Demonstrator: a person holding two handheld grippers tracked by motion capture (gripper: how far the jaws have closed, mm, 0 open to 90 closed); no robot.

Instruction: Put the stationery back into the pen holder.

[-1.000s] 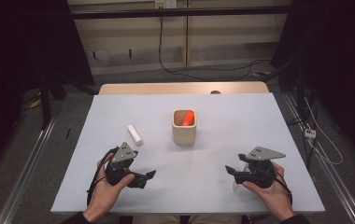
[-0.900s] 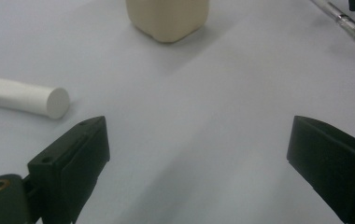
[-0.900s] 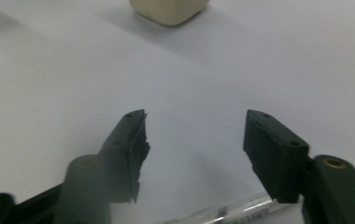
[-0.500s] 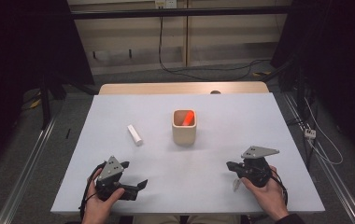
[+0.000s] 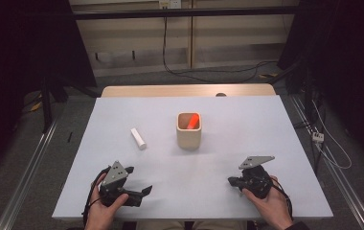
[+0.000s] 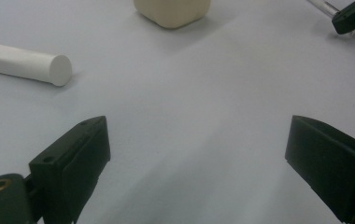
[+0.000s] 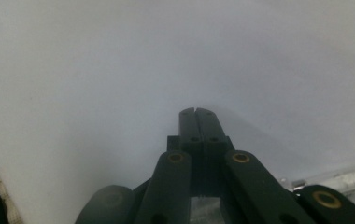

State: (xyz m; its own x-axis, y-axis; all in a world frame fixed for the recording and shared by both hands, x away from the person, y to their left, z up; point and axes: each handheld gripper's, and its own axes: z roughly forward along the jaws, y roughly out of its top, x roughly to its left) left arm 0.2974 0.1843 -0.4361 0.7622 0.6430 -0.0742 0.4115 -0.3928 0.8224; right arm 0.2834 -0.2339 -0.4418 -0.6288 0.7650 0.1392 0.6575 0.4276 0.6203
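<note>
White cylinder (image 5: 138, 138) is lying flat on the table (image 5: 247, 124), left of the beige cup (image 5: 189, 130) & apart from it; in the left gripper view it's showing at upper left (image 6: 26, 64), ahead of the jaws w/ bare table between. It's the nearest loose item to the left hand-held gripper (image 5: 139, 194), so prob. the next pick.

Progress, as a judgement: roughly halfway. Cup is already holding an orange piece (image 5: 193, 120), leaning inside w/ its top near the rim. The cylinder is not yet grasped or lifted; approach, grip & drop into cup are left.

Left hand-held gripper is sitting near the front-left table edge, jaws spread wide, nothing between them. Right hand-held gripper (image 5: 231, 180) is resting low at front right, jaws pressed together (image 7: 197, 112), grasping nothing. A thin clear rod-like item (image 7: 348, 178) is lying just beside it; can't tell what it is.
</note>
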